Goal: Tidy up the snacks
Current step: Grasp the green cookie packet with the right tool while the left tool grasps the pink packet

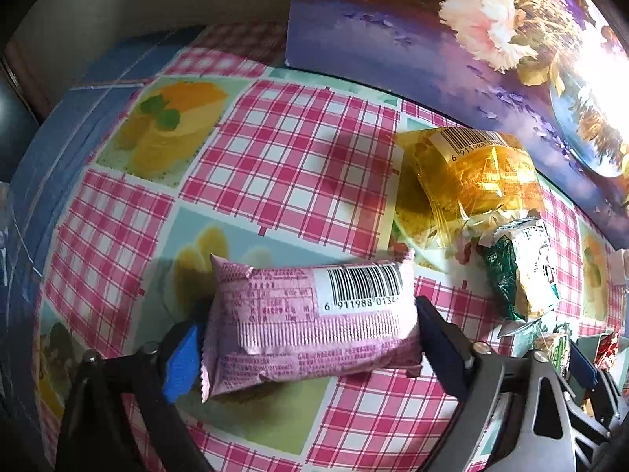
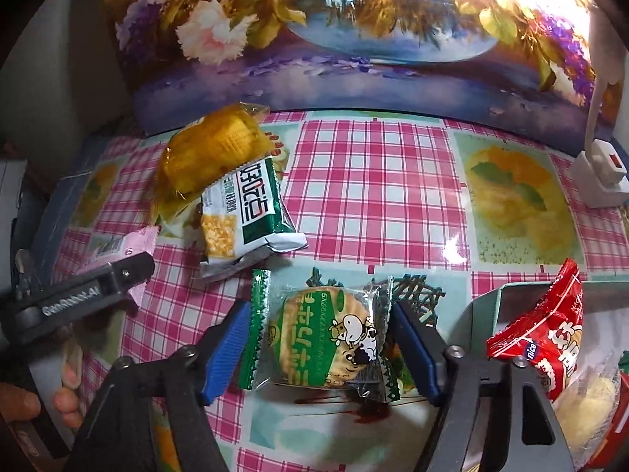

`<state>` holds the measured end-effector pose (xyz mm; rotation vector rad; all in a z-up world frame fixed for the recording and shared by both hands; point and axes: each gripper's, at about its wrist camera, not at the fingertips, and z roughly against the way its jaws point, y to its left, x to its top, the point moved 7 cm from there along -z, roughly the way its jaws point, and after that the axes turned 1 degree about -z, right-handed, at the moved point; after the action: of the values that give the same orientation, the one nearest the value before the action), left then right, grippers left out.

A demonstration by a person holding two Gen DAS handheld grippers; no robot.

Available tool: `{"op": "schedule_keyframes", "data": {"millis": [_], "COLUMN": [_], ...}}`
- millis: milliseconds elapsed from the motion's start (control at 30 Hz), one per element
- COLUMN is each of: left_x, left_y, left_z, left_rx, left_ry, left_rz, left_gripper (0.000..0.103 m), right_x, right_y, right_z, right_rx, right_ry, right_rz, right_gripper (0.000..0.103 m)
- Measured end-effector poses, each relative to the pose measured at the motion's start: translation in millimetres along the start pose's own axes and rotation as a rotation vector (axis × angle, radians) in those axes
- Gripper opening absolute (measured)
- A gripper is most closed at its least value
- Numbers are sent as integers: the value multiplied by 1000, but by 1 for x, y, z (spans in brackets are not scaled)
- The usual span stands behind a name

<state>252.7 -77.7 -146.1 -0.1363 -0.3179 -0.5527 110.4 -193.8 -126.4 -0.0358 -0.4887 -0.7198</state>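
The desk (image 2: 377, 181) wore a glossy oilcloth of pink-and-white plaid broken by pale panels printed with cakes and fruit. On it lay a pink snack packet (image 1: 314, 326), barcode side up, and farther back a yellow cellophane packet (image 1: 475, 173) with a green-and-white snack bag (image 2: 247, 216) leaning over its near end. A green-edged cracker packet with a cartoon cow (image 2: 322, 338) lay nearer the front. A pale green tray (image 2: 511, 295) at the right edge held a red snack bag (image 2: 542, 338). A floral painting (image 2: 354, 39) stood along the back, and a white plug adapter (image 2: 597, 181) sat at the far right.
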Motion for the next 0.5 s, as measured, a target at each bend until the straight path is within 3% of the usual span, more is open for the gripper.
{"op": "schedule_keyframes", "data": {"millis": [67, 500], "left_x": [-2, -39], "left_y": [-1, -5], "left_z": [2, 37], "left_rx": [-2, -20], "left_ry": [-1, 6], "left_rz": [2, 84], "left_gripper": [92, 88], "right_x": [-2, -21], "right_y": [0, 0], "right_z": [2, 29], "right_rx": [3, 54], "right_ry": [-9, -16], "right_rz": [-3, -47], "right_gripper": [62, 60]}}
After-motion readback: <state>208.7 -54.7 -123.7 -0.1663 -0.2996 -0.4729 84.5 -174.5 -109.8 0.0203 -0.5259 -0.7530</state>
